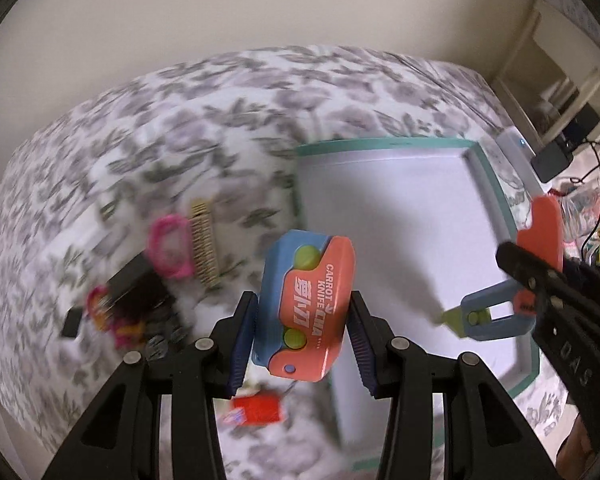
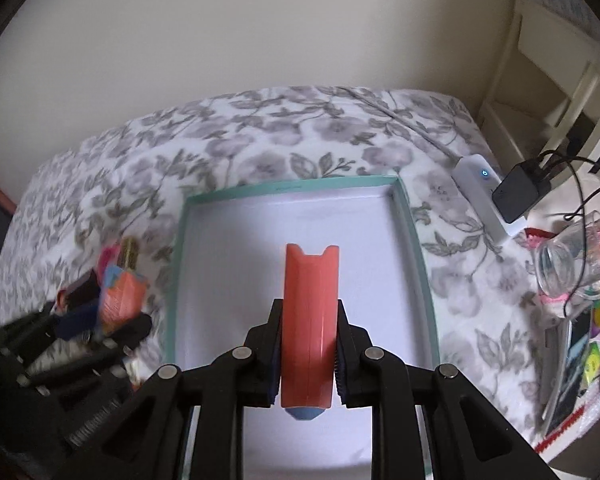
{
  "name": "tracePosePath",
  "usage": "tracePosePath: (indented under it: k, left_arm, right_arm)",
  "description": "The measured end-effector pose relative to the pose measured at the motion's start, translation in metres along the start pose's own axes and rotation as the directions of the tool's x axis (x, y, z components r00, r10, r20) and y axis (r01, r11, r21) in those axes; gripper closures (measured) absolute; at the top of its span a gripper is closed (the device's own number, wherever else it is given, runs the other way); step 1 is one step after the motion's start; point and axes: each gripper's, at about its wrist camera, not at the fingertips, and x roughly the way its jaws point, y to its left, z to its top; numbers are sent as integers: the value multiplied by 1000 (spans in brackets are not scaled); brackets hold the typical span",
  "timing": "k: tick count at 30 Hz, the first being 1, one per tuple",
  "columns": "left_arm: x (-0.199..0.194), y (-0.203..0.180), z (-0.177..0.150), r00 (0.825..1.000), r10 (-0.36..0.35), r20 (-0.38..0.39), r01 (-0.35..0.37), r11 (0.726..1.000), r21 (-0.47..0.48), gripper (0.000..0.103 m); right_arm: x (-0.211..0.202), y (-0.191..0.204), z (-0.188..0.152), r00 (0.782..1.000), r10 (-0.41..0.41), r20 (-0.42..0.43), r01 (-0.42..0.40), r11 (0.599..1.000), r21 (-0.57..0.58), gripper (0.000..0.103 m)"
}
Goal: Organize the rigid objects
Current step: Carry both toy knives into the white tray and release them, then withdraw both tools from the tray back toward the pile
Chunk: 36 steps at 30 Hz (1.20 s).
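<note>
My left gripper (image 1: 304, 316) is shut on an orange and blue carrot knife toy (image 1: 306, 304) and holds it above the floral bedspread, by the left rim of the teal-edged white tray (image 1: 380, 146). My right gripper (image 2: 308, 344) is shut on a second orange carrot knife toy (image 2: 310, 320), held upright over the tray (image 2: 292, 186). In the left wrist view the right gripper (image 1: 540, 284) and its toy (image 1: 542, 236) show at the right, over the tray. In the right wrist view the left gripper's toy (image 2: 120, 294) shows left of the tray.
A pile of small items lies left of the tray: a pink ring (image 1: 170, 246), a tan comb (image 1: 204, 248), dark pieces (image 1: 136, 284). A red packet (image 1: 258, 410) lies under my left gripper. A white power strip (image 2: 486, 196), charger (image 2: 518, 190), clear jar (image 2: 568, 264) and colourful bits sit at right.
</note>
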Motion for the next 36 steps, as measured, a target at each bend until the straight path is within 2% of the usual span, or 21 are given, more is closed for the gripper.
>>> tracePosePath:
  k: [2,7,13,15,17,23,24,26,27,28,31,36]
  left_arm:
    - [10,-11,7,1000,-5,-10,6,1000,13,56]
    - [32,-26,21,999,-28,-28,29,1000,13,56]
    - [46,-29,28,998,-57,-40,57,998,-3,56]
    - [46,-26,29,997,-62,-36,61,998,-13,56]
    - [44,-24,30,997,-70,-30,69,997,-25,56]
    - [34,-16,24,996,-85,-19,84,995,-51,56]
    - [32,-15,22,996,-88,-17,87,995,-57,56]
    - [27,-9,17,996,-94,-5,94,993,-69,56]
    - [24,-7,14,996,-87,1,87,994,-72,52]
    - [22,-5,12,997,-79,5,79,994,-74,45]
    - [16,1,3,998,-59,21,61,995,-78,32]
    - [5,14,-10,998,-48,47,52,995,-90,18]
  right_arm:
    - [7,-10,9,1000,13,-15,-13,1000,18,80]
    - [34,-17,28,996,-58,-71,56,998,-21,77]
    - [59,-14,39,989,-97,-115,89,994,-69,76]
    - [60,-12,39,988,-104,-114,95,992,-80,71]
    - [60,-11,39,988,-103,-111,95,993,-74,55]
    - [51,-10,30,988,-113,-105,106,992,-70,52]
    - [49,-11,28,988,-112,-107,106,992,-64,50]
    - [45,-13,21,988,-111,-107,107,993,-47,39]
    - [44,-13,18,988,-111,-108,107,993,-43,38]
    - [42,-13,14,988,-112,-109,108,993,-42,37]
    - [39,-11,3,988,-115,-106,112,993,-36,27]
    - [31,-7,-14,990,-107,-88,106,994,-17,12]
